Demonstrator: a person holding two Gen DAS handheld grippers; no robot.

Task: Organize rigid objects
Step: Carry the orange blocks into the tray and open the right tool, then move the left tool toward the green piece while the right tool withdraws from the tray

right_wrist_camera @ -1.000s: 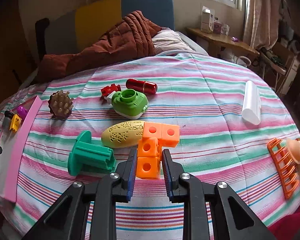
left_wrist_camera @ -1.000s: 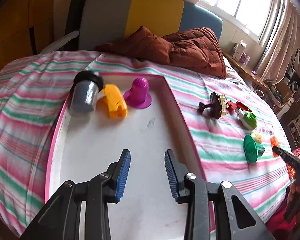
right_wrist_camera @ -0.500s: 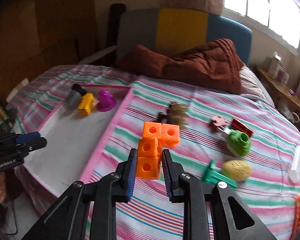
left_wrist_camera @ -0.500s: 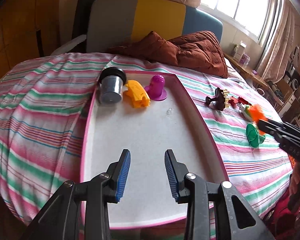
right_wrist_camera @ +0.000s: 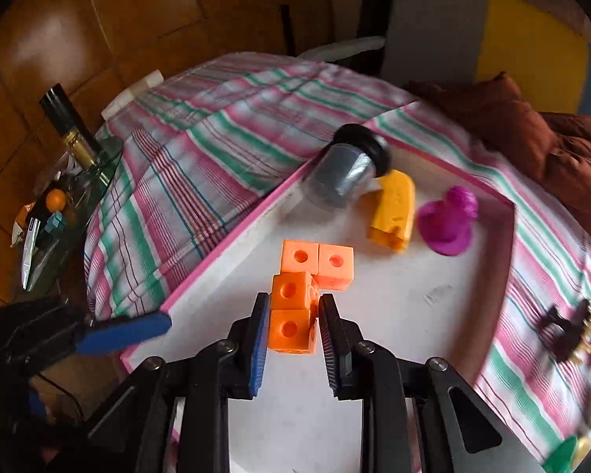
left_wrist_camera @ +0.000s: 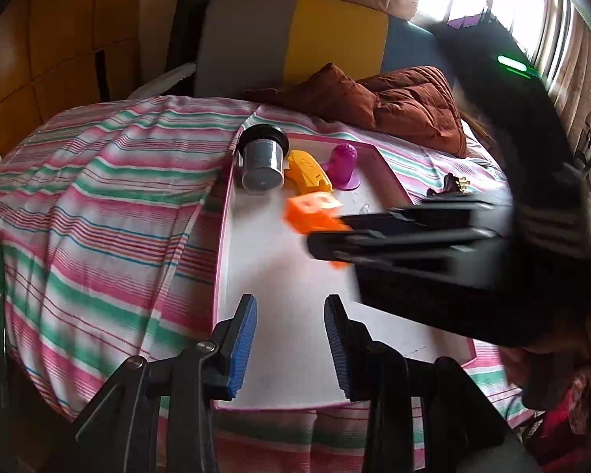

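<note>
In the right wrist view, a cluttered glass side table [right_wrist_camera: 65, 213] sits at the far left, with a black and gold bottle [right_wrist_camera: 69, 128] standing on it. Low on the left edge the left gripper [right_wrist_camera: 126, 333] reaches in, its fingers parted with nothing between them. A pink-rimmed white tray [right_wrist_camera: 232, 232] lies on the striped bedsheet [right_wrist_camera: 201, 149] across the middle of the frame. In the tray's upper part lie a grey jar with a black lid [right_wrist_camera: 344, 173] on its side, then a yellow block [right_wrist_camera: 394, 211] beside it, then a purple toy [right_wrist_camera: 449, 220]. At lower centre the right gripper [right_wrist_camera: 291, 331] is clamped on the bottom cube of the orange cube block [right_wrist_camera: 307, 276], held over the tray's white floor. Right of the tray, small toys [right_wrist_camera: 571, 329] lie blurred on the sheet, and a brown quilt [right_wrist_camera: 532, 142] fills the upper right
</note>
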